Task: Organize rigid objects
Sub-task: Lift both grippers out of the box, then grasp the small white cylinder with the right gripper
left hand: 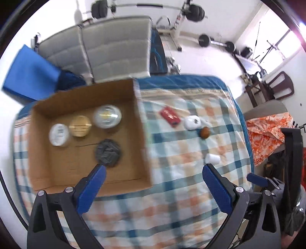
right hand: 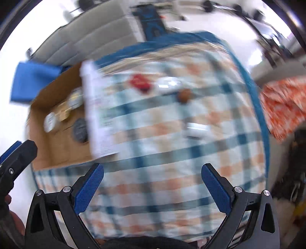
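A cardboard box (left hand: 57,172) sits on the left of a checked tablecloth (left hand: 172,191). In it lie a white round tin (left hand: 59,134), a gold lid (left hand: 80,125), a clear-topped jar (left hand: 107,116) and a dark grey disc (left hand: 108,152). On the cloth lie a red case (left hand: 170,116), a white earbud case (left hand: 192,122), a brown ball (left hand: 205,132) and a small white bottle (left hand: 212,159). My left gripper (left hand: 154,170) is open and empty above the box's right wall. My right gripper (right hand: 152,170) is open and empty over the cloth; its view is blurred. The box (right hand: 57,153) shows there too.
A grey sofa (left hand: 99,49) and a blue cushion (left hand: 28,72) stand behind the table. An orange patterned cloth (left hand: 267,134) lies to the right. Barbells and a weight bench (left hand: 181,15) stand at the back wall.
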`<state>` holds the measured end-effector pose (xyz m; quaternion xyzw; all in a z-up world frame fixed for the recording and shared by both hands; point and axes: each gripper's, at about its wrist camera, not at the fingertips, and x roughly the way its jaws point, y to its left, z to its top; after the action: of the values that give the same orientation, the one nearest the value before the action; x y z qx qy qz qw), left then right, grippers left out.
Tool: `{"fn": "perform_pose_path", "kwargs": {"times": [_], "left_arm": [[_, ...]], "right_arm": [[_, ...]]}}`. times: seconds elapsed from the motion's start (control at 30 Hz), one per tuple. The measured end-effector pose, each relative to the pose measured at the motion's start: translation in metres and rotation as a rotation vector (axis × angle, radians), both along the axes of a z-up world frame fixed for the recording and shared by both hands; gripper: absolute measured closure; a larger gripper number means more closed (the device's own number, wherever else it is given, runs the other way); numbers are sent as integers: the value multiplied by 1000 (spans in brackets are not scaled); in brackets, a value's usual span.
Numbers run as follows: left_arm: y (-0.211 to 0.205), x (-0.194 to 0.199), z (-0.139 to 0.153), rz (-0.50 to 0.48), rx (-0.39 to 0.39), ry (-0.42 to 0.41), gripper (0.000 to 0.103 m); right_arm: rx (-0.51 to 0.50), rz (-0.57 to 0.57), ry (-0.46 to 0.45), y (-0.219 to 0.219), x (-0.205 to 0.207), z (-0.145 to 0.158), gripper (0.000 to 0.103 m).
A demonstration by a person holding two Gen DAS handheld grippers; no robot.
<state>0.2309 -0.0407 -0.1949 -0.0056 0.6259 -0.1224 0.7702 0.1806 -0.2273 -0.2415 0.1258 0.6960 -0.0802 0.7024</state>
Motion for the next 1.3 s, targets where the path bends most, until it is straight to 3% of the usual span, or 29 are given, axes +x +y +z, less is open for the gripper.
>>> {"fn": "perform_pose_path", "kwargs": {"times": [0.2,0.47,0.53,0.57,0.6,0.63,0.7,0.8,0.9,1.1,1.23,1.3], "left_arm": [[-59,36,-66,41,65,88,0],[-86,55,-127,53,154,170,0],[-87,58,-138,59,167,186,0],[-87,59,-142,62,169,194,0],[-87,61,-145,67,168,202,0],[-87,62,-147,71,164,209,0],[-89,67,-150,77,155,220,0],[-91,85,-156,100,120,250,0],[-93,109,-165,123,159,273,0],[-103,147,-169,137,126,303,0],[-112,166,-183,120,164,316,0],[-116,172,-197,106,168,344,7]], "right_arm": [[17,-118,63,-73,12,-60,0],[80,-151,166,-90,33,-154,3],[101,-149,183,-89,35,-168,16],[105,-147,199,-88,36,-175,32],[100,-147,207,-88,36,-179,37],[91,-149,194,-88,37,-179,38],[67,-126,167,-89,39,-172,57],[69,-97,154,-93,46,-164,57],[32,-71,142,-102,58,-158,57],[-4,-52,112,-111,82,-149,57],[-1,-66,106,-112,100,-151,57],[-4,-65,106,-111,107,-154,57]]}}
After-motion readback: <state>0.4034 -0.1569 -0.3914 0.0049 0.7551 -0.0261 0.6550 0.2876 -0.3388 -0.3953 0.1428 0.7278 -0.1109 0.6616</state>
